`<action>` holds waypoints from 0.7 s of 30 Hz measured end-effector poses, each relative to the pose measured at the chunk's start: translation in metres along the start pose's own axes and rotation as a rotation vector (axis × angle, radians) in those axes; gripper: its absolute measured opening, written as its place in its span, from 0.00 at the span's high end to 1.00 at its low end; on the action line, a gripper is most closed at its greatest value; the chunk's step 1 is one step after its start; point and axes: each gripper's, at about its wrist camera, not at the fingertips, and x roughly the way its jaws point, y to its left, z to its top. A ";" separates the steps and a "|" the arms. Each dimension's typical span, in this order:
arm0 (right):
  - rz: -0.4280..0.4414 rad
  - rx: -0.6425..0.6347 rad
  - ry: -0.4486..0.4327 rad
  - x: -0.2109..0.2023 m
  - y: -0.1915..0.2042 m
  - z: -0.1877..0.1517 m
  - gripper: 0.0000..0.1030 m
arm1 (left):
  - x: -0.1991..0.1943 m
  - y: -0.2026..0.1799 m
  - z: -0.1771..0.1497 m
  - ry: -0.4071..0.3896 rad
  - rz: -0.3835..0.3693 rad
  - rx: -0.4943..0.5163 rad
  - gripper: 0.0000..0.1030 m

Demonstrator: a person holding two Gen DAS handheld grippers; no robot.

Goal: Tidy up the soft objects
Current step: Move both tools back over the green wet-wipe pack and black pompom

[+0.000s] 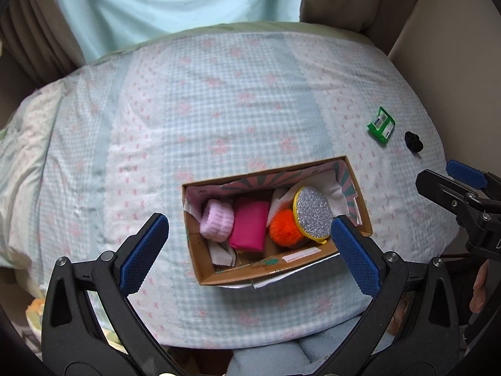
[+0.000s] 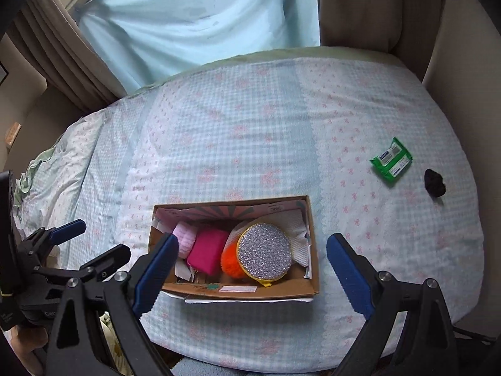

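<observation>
An open cardboard box [image 1: 360, 200] [image 2: 313, 250] sits on the bed. It holds a pale pink rolled cloth [image 1: 216, 221] [image 2: 184, 238], a magenta pouch [image 1: 249, 227] [image 2: 206, 250], an orange pompom [image 1: 283, 228] [image 2: 228, 261] and a round glittery silver purse [image 1: 313, 214] [image 2: 264, 255]. A green tissue pack [image 1: 381, 126] [image 2: 391, 160] and a small black soft object [image 1: 413, 141] [image 2: 434, 183] lie on the bed at the right. My left gripper [image 1: 249, 244] is open and empty above the box's near side. My right gripper [image 2: 250, 269] is open and empty, also above the box.
The bed carries a blue-and-pink checked cover [image 1: 219, 100] [image 2: 250, 119]. A light blue curtain [image 1: 175, 0] [image 2: 194, 15] hangs behind. Beige padded walls [image 2: 454, 47] flank the right side. The bed's near edge lies just below the box.
</observation>
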 end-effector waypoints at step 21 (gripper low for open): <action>-0.251 0.141 -0.229 -0.116 -0.199 0.001 0.08 | -0.019 -0.217 0.085 -0.214 -0.055 0.153 0.00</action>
